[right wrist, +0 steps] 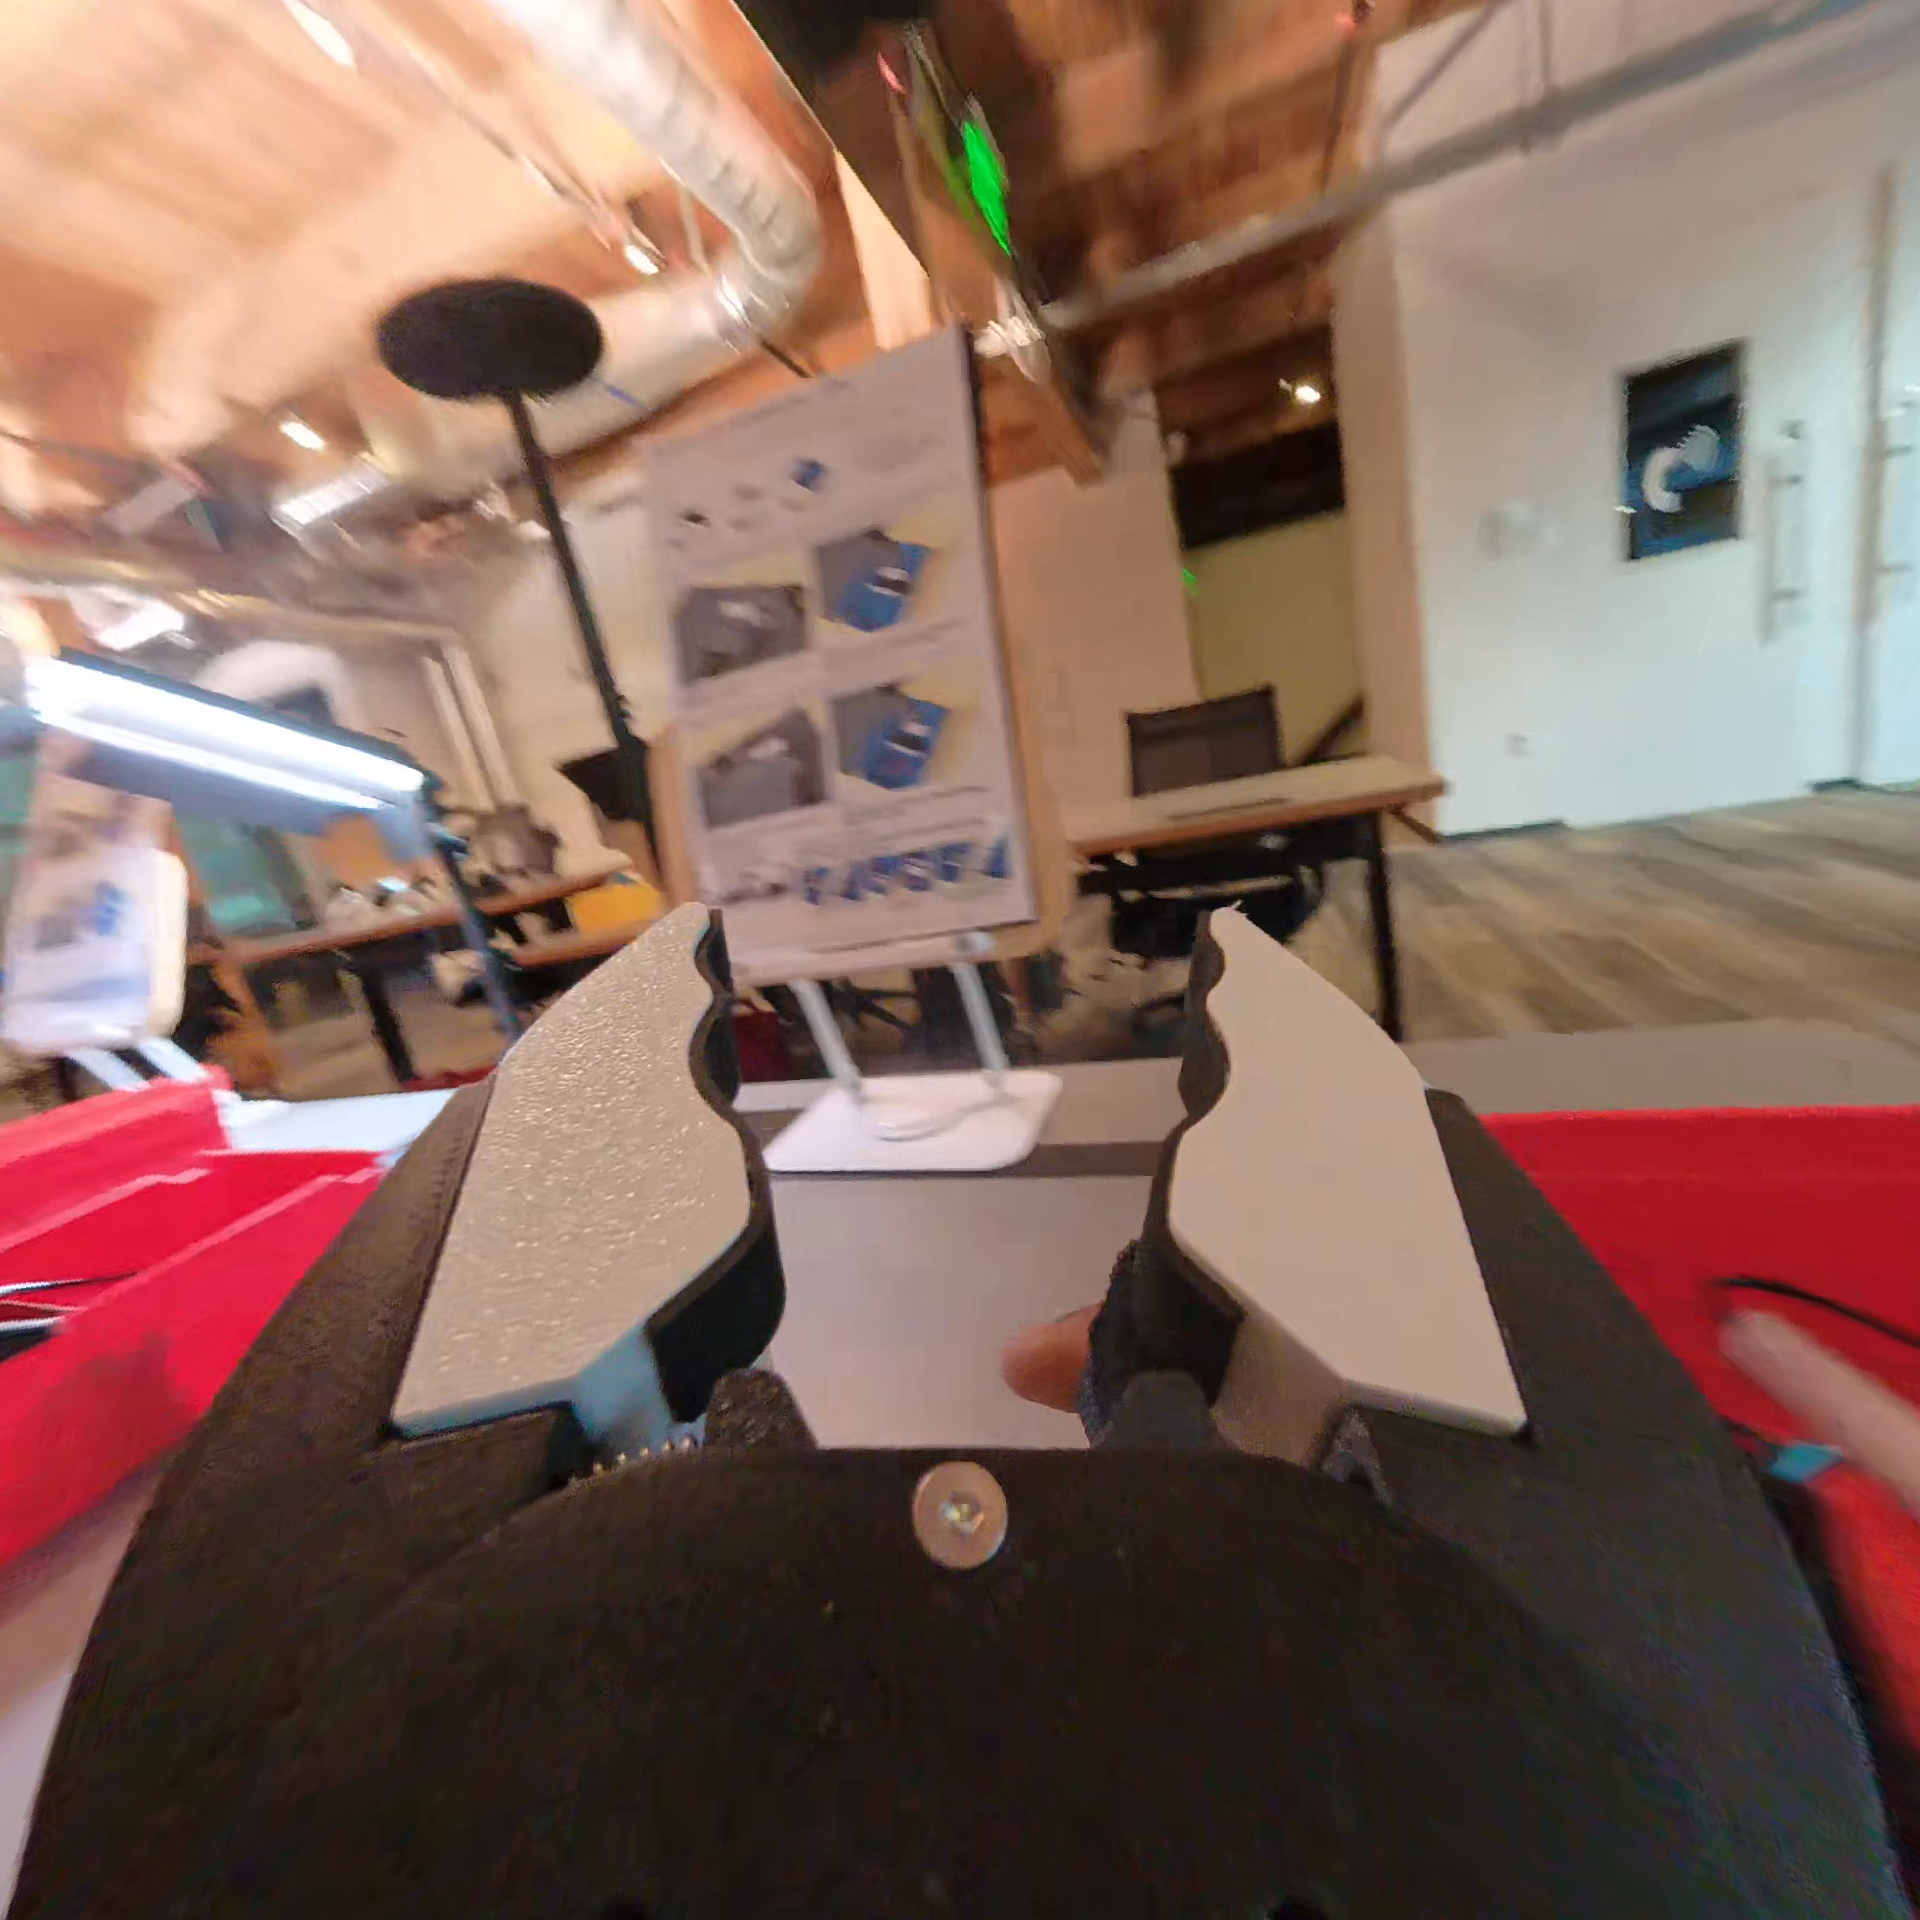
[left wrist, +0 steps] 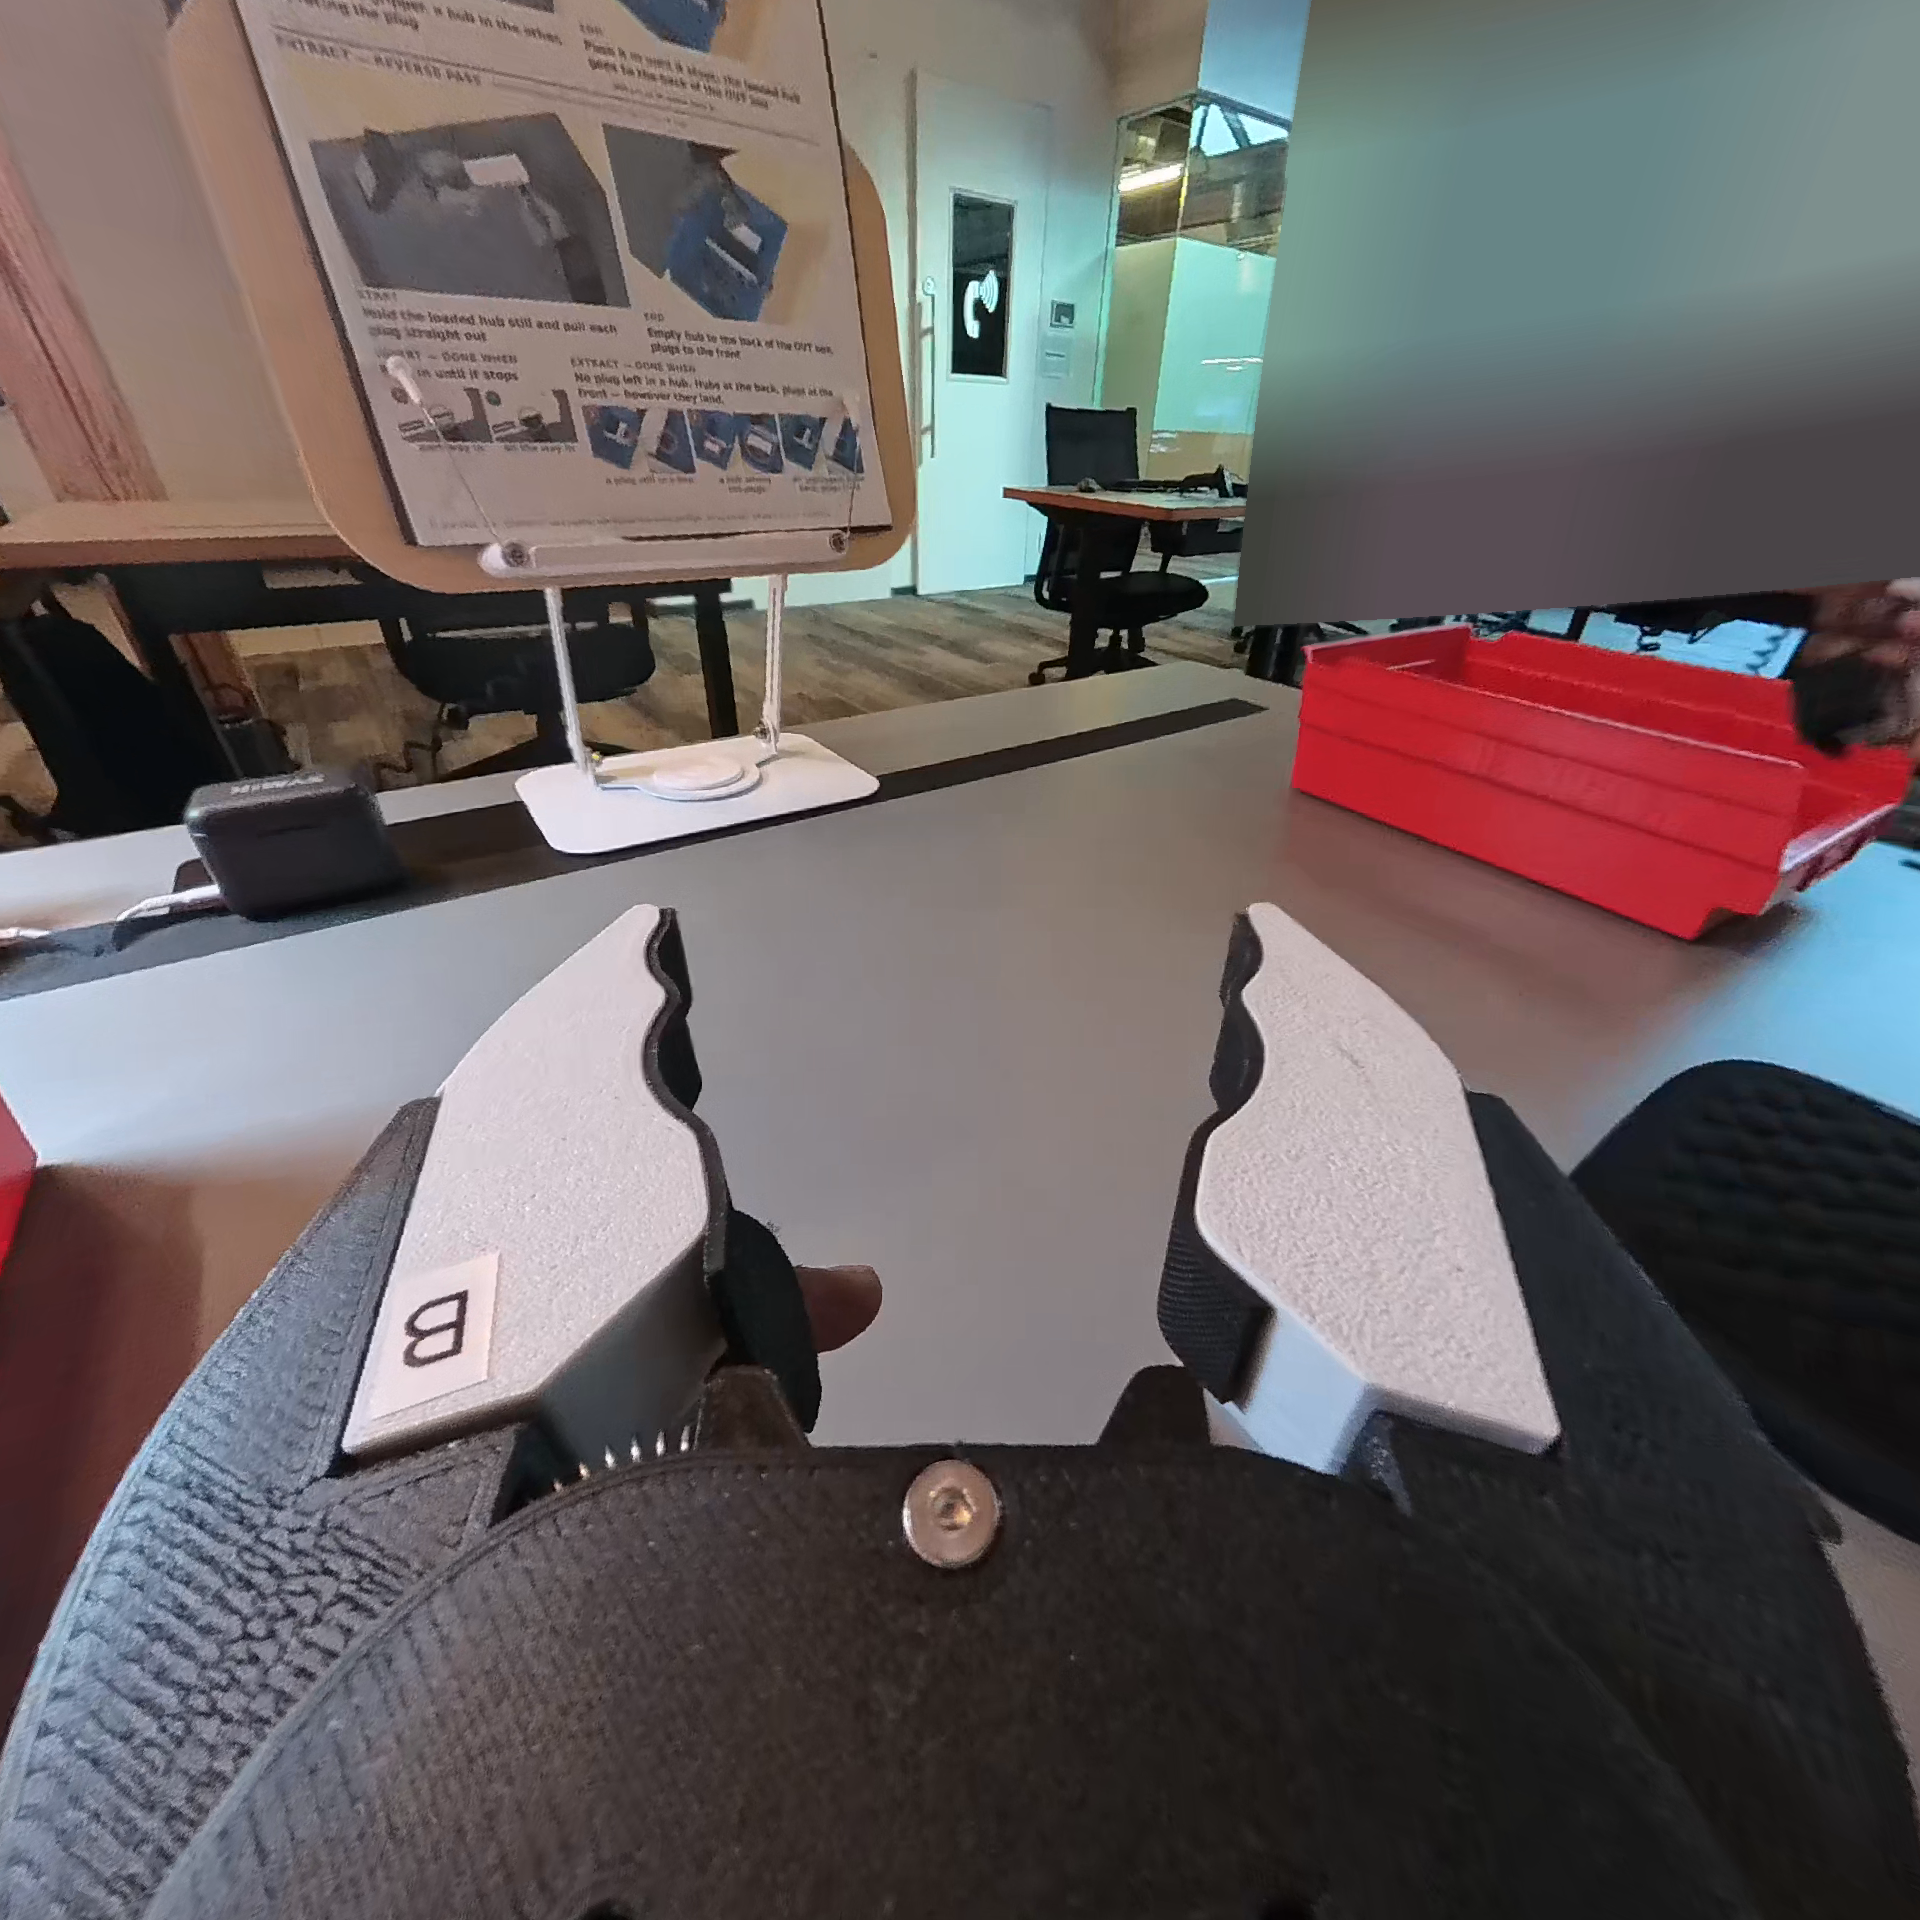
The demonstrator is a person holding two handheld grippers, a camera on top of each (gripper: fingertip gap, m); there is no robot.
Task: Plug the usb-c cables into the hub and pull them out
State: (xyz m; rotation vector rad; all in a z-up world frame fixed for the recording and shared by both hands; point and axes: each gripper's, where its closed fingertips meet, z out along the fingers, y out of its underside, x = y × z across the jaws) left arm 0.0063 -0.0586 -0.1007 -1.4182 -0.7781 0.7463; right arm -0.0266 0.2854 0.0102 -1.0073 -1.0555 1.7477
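My left gripper (left wrist: 956, 935) is open and empty, held low over the grey table (left wrist: 987, 862). My right gripper (right wrist: 961, 940) is open and empty, tilted up over the table between red bins; its view is blurred. A thin black cable (right wrist: 1829, 1304) lies in the red bin (right wrist: 1683, 1205) at the right of that view, with a pale blurred object (right wrist: 1818, 1392) beside it. Thin dark cables (right wrist: 42, 1299) show in the red bin (right wrist: 156, 1226) at the left. No hub is visible in either view.
A red bin (left wrist: 1538, 790) stands at the right of the left wrist view, with a dark gloved hand (left wrist: 1860, 675) over it. An instruction sheet on a white stand (left wrist: 696, 795) is at the table's far side. A black box (left wrist: 291, 847) sits far left. A chair back (left wrist: 1766, 1247) is right.
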